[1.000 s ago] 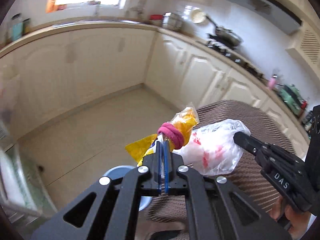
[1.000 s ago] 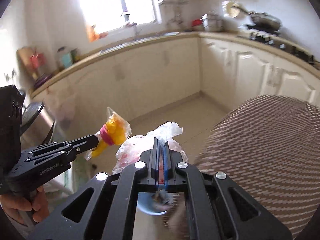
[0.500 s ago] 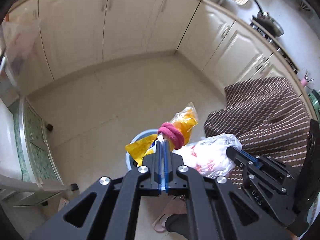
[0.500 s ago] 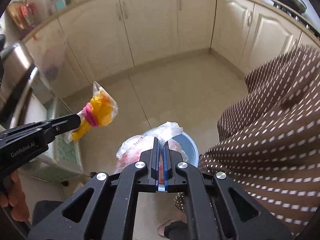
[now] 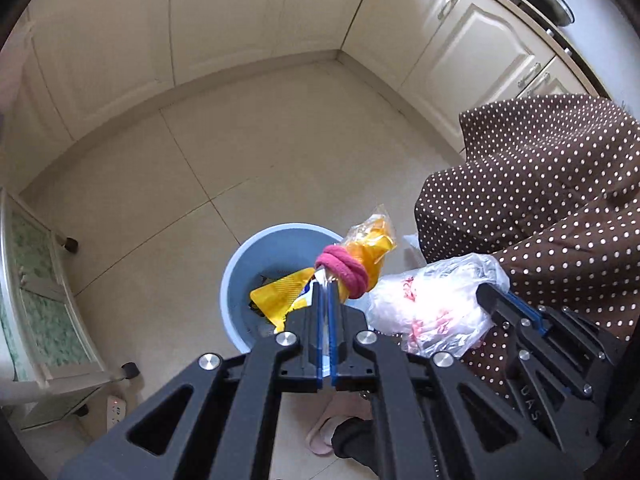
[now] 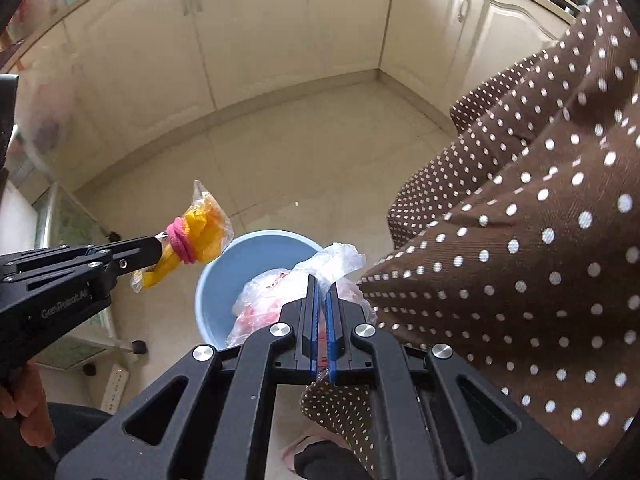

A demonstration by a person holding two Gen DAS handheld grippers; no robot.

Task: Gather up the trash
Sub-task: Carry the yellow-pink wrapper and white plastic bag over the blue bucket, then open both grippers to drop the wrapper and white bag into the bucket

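My left gripper is shut on a yellow snack bag tied with a pink hair band; it hangs above the blue trash bin on the floor. The bag also shows in the right wrist view, just left of the bin. My right gripper is shut on a clear plastic bag with red print, held over the bin's right side; this bag shows in the left wrist view beside the right gripper. A yellow wrapper lies inside the bin.
A brown polka-dot tablecloth hangs at the right, close to the bin. Cream kitchen cabinets line the far walls. A wheeled cart with a green patterned shelf stands at the left. A power strip and a pink slipper lie on the tiled floor.
Both grippers have tilted down and moved closer over the blue bin, each still holding its bag. The bin now shows larger below them.
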